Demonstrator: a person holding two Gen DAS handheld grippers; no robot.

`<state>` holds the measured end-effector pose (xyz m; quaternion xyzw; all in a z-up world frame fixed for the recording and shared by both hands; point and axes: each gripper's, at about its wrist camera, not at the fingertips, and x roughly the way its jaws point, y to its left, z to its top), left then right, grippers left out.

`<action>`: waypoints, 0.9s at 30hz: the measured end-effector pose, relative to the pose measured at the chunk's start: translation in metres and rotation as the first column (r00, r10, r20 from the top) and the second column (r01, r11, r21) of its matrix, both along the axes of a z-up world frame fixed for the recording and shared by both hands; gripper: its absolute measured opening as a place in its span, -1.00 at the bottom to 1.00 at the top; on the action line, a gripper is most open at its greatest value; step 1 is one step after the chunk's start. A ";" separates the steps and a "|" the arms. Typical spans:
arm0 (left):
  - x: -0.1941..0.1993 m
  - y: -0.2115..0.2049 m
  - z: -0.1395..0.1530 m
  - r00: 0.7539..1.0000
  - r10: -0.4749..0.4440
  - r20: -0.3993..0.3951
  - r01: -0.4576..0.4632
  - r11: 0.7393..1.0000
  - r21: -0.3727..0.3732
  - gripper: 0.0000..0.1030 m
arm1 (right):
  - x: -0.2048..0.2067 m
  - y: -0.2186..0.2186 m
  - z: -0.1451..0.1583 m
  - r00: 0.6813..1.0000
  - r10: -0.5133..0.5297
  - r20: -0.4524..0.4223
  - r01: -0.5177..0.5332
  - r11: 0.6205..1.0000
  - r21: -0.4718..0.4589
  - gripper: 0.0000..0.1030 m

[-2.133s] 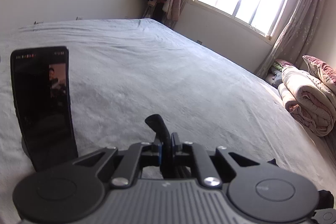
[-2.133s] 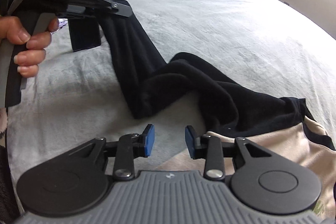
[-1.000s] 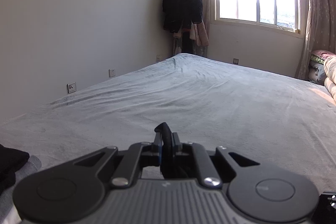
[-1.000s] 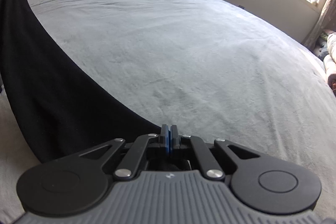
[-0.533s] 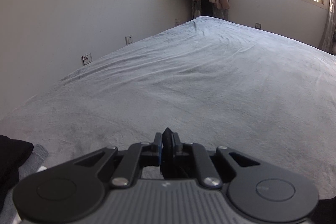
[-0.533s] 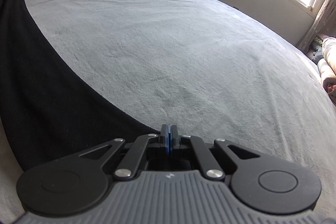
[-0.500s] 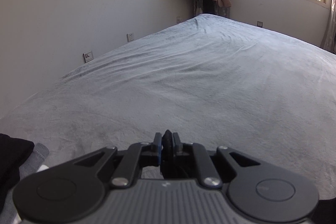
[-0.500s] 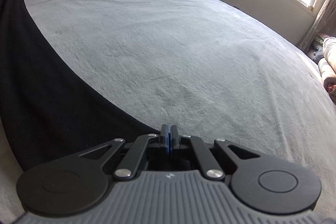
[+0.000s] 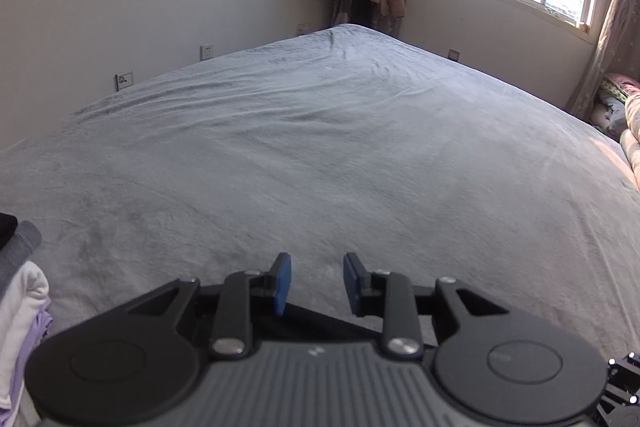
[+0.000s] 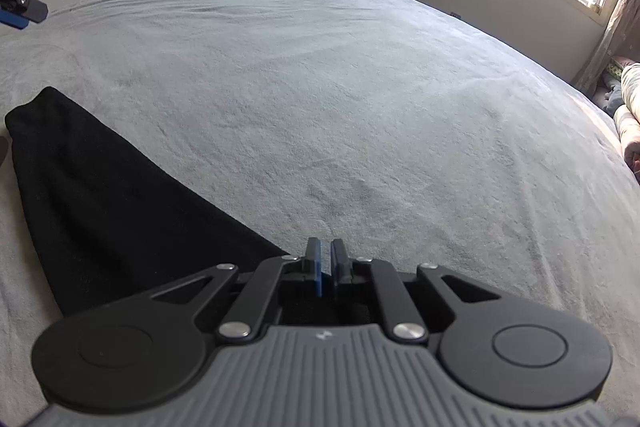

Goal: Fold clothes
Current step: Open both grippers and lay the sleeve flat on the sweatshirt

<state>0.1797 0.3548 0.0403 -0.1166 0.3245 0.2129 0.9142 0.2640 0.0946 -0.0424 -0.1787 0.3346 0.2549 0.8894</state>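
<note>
At the far left edge a stack [image 9: 20, 291] of folded clothes, grey over white over lilac, lies on the bed [image 9: 340, 163], so some folding looks done. A black garment [image 10: 100, 195], matte and soft, lies flat in a long wedge at near left on the plush grey cover; whether it needs more folds is unclear. The left gripper [image 9: 316, 283] has its fingers apart, holding nothing. The right gripper [image 10: 326, 267] shows a narrow gap, with dark cloth beneath it.

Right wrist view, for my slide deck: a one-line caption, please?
Right claw barely parted over a black garment laid flat on the grey bedspread.
</note>
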 end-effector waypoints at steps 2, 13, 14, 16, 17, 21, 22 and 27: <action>0.000 -0.013 -0.010 0.999 -0.040 -0.015 0.040 0.999 -0.018 -0.40 | -0.002 -0.005 0.006 1.000 -0.003 -0.010 0.003 1.000 0.017 -0.79; 0.006 -0.080 -0.051 0.980 -0.167 -0.109 0.150 0.978 -0.146 -0.33 | -0.015 -0.065 0.026 0.996 -0.090 -0.023 0.091 0.995 0.052 -0.63; 0.005 -0.089 -0.052 0.976 -0.181 -0.118 0.163 0.975 -0.149 -0.31 | -0.018 -0.071 0.028 0.995 -0.099 -0.025 0.100 0.993 0.062 -0.43; 0.004 -0.108 -0.052 0.967 -0.213 -0.137 0.193 0.971 -0.143 -0.26 | -0.025 -0.087 0.032 0.993 -0.118 -0.027 0.120 0.990 0.079 -0.27; 0.003 -0.118 -0.050 0.963 -0.227 -0.145 0.208 0.969 -0.135 -0.22 | -0.029 -0.096 0.035 0.991 -0.128 -0.028 0.130 0.988 0.085 -0.27; -0.008 -0.152 -0.043 0.954 -0.254 -0.162 0.237 0.965 -0.116 -0.06 | -0.047 -0.123 0.045 0.986 -0.164 -0.035 0.166 0.981 0.100 -0.24; -0.012 -0.159 -0.040 0.953 -0.257 -0.162 0.240 0.964 -0.113 -0.04 | -0.052 -0.130 0.048 0.984 -0.174 -0.035 0.177 0.978 0.107 -0.22; -0.030 -0.197 -0.029 0.946 -0.281 -0.161 0.269 0.959 -0.094 0.15 | -0.075 -0.168 0.060 0.975 -0.221 -0.024 0.223 0.968 0.113 -0.05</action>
